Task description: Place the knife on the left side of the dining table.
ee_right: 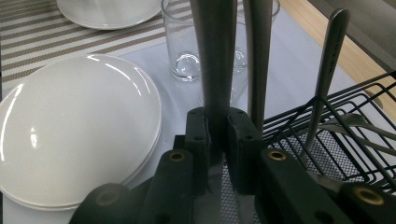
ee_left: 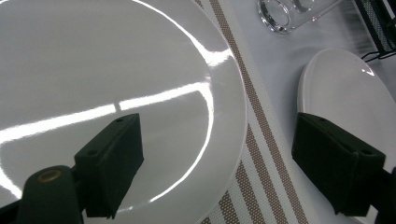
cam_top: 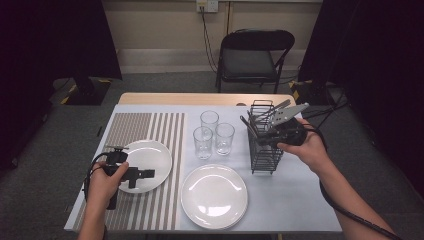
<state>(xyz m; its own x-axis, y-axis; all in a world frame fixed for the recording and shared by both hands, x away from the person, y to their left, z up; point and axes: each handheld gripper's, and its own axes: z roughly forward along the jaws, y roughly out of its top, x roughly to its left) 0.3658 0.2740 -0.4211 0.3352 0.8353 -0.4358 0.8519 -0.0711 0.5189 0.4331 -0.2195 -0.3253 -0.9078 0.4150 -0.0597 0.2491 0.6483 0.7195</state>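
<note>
Standing in wire caddy (ee_right: 345, 116), cutlery handle (ee_right: 215, 70), right gripper (ee_right: 217, 154) clamping

Upright steel cutlery handle (ee_right: 215, 60) in caddy (ee_right: 355, 116)

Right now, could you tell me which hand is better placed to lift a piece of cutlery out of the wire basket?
Right. The right gripper is already clamped on a cutlery handle in the basket; the left gripper hangs open over the plate.

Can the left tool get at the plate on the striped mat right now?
Probably yes. The left tool is open and sits just over the plate, one pad above it and one past its rim, with nothing in between.
</note>
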